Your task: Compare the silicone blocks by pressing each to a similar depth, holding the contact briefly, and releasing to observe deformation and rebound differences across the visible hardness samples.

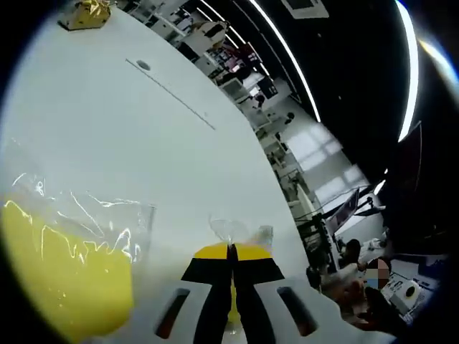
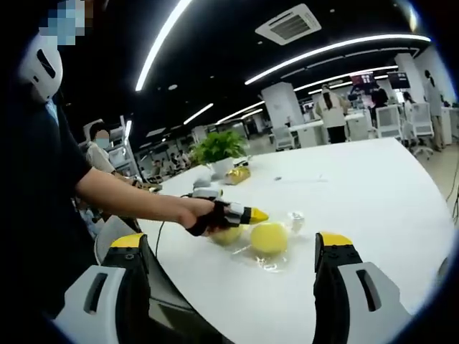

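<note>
In the right gripper view, a person's hand holds my left gripper [image 2: 259, 215] over two blocks lying in clear plastic wrap on the white table [image 2: 373, 193]. One is a round yellow block [image 2: 270, 239], the other a paler yellow-green block [image 2: 225, 236]. The left gripper's yellow tips are shut and sit just above the yellow block's top edge. In the left gripper view, the shut left gripper [image 1: 231, 250] has crumpled clear wrap [image 1: 241, 231] right at its tips; whether it pinches the wrap is unclear. A wrapped yellow block [image 1: 64, 287] lies at the lower left. My right gripper [image 2: 231, 241] stands wide open, short of the blocks.
A gold-wrapped object [image 2: 237, 174] and a potted plant [image 2: 218, 149] stand at the table's far end; the gold object [image 1: 86, 13] also sits at the top left. The table's near edge [image 2: 179, 287] runs below the blocks. Desks, chairs and people fill the office behind.
</note>
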{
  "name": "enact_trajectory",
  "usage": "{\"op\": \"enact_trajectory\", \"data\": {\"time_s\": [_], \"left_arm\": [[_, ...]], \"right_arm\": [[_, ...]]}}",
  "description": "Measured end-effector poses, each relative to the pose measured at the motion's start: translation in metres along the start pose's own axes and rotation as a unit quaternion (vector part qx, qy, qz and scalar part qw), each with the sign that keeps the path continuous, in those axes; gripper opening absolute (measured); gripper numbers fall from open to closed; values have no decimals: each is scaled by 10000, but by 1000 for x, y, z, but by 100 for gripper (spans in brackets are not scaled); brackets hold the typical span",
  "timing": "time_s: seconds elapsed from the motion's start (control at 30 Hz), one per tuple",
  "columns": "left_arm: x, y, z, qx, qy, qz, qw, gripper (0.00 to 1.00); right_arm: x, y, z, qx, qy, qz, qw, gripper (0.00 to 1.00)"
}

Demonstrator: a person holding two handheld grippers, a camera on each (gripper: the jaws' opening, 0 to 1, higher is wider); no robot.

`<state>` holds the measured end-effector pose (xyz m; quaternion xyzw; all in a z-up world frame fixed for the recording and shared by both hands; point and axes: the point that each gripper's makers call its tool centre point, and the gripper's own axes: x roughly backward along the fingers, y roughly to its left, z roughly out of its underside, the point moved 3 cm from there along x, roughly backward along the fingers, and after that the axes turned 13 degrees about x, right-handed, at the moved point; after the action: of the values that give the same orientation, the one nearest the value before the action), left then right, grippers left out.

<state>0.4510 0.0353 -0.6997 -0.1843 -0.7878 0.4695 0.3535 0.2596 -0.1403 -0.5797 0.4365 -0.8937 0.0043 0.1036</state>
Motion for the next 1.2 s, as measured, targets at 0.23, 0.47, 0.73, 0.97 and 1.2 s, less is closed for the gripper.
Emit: {"op": "enact_trajectory", "data": {"time_s": [0.23, 0.47, 0.73, 0.97, 1.2], "left_arm": [[-6, 6, 0, -224, 93, -149, 9996, 0], [-12, 15, 4, -509, 342, -358, 9975, 2], [-5, 12, -1, -1048, 506, -316, 9927, 5], [3, 7, 8, -1202, 635, -289, 9903, 10], [13, 1, 7, -1577, 713, -211, 9847, 16]], "right_arm": [[16, 15, 23, -259, 245, 100, 9993, 87], [14, 32, 23, -264, 247, 79, 9993, 85], [14, 38, 21, -223, 298, 93, 9993, 80], [15, 35, 20, -185, 320, 152, 9992, 80], [13, 36, 20, -150, 336, 144, 9992, 79]]}}
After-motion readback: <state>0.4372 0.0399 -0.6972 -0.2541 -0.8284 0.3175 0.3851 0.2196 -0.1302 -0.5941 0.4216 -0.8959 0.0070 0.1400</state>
